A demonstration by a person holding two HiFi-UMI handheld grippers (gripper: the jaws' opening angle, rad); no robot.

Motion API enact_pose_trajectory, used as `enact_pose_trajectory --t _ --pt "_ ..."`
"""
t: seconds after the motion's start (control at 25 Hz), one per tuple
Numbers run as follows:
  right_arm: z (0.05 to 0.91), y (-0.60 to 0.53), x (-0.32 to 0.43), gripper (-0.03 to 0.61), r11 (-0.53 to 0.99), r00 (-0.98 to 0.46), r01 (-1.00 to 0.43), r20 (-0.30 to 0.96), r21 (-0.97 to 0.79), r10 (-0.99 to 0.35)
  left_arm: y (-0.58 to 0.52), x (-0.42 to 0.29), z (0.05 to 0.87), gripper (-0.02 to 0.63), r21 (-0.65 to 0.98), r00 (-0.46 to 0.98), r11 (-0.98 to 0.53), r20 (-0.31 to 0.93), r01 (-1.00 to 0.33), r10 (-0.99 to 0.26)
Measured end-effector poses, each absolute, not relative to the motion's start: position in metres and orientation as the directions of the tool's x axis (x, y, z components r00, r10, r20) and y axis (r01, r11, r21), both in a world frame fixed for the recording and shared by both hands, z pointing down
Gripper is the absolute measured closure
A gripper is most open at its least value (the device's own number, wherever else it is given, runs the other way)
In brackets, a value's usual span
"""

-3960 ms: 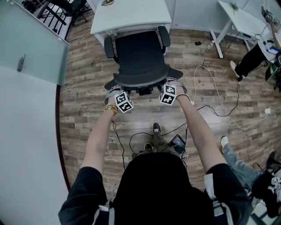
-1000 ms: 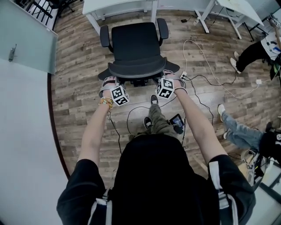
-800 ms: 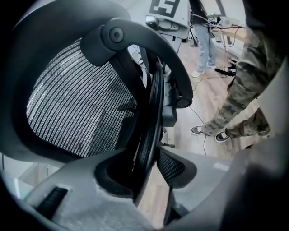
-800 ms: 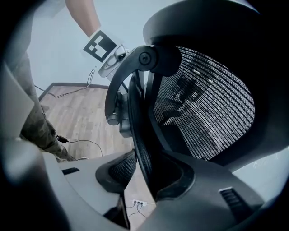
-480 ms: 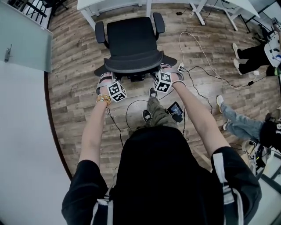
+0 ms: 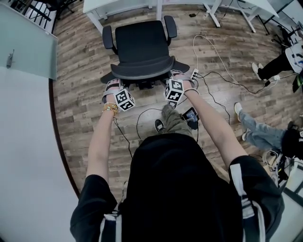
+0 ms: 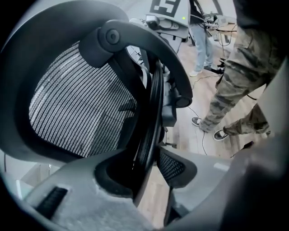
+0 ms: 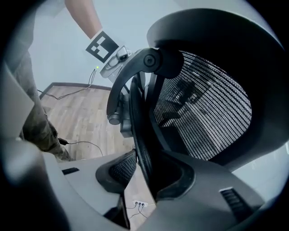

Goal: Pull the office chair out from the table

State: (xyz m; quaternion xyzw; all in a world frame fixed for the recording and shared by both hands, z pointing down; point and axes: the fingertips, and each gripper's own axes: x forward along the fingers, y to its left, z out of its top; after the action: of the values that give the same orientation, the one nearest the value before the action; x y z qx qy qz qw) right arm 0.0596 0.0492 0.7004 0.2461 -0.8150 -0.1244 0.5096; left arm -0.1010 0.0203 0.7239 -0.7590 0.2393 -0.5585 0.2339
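Observation:
The black office chair stands on the wood floor, its seat out from under the white table at the top of the head view. My left gripper grips the left edge of the mesh backrest, and my right gripper grips the right edge. In the left gripper view the backrest rim runs down between the jaws of my left gripper, which hold it. The right gripper view shows the same rim clamped by my right gripper. The mesh fills much of that view.
White cables and a power strip lie on the floor right of the chair. A second white table stands at the top right. Another person's legs are at the right. A grey partition stands at the left.
The chair has rolled away from the table toward me with both grippers on its backrest. The table's edge has slid toward the top of the head view.

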Motion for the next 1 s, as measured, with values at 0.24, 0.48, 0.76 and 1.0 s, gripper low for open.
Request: enact_pose_trajectory --t 0.24,0.48,0.76,1.0 --pt "0.698 0.05 0.059 0.457 0.863 -0.397 -0.31 0.77 0.399 -0.499 0.023 -0.098 0.719 0.434 -0.585 0.29 -0.793 0.739 -0.17 -0.608" --pt "0.681 0.067 0.057 0.42 0.868 -0.457 -0.363 0.747 0.338 -0.482 0.057 -0.088 0.687 0.459 -0.516 0.43 -0.812 0.689 -0.274 -0.583" --pt "0.649 0.11 0.039 0.479 0.907 -0.574 -0.306 0.704 0.287 -0.417 0.101 -0.059 0.652 0.471 -0.427 0.566 -0.824 0.599 -0.374 -0.567" --pt "0.613 0.129 0.019 0.527 0.873 -0.662 -0.387 0.57 0.296 -0.487 0.106 -0.045 0.606 0.494 -0.242 0.643 -0.758 0.411 -0.606 -0.646"
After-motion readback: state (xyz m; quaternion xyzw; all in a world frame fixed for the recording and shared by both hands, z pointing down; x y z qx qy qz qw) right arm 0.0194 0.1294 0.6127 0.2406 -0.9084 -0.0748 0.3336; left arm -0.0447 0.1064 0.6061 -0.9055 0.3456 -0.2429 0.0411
